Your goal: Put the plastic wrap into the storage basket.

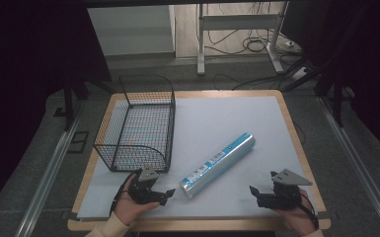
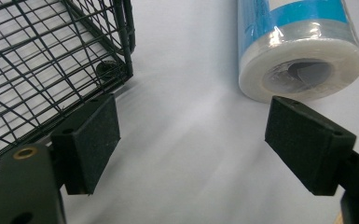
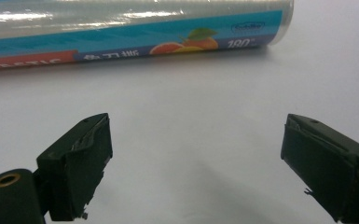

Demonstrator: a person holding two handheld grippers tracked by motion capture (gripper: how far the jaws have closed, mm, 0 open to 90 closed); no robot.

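The roll of cling film (image 1: 218, 164) lies diagonally on the white mat (image 1: 237, 118), beside the wire basket (image 1: 137, 123). Left gripper (image 1: 167, 193) sits just short of the roll's near end, jaws wide, empty. Right gripper (image 1: 254, 191) rests well apart, jaws wide, empty.

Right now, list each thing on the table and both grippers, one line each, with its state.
roll of cling film: lying on its side, slanted across the mat, held by nothing.
wire basket: upright, nothing in it.
left gripper: open, near the roll's end, apart from it.
right gripper: open, apart from the roll.
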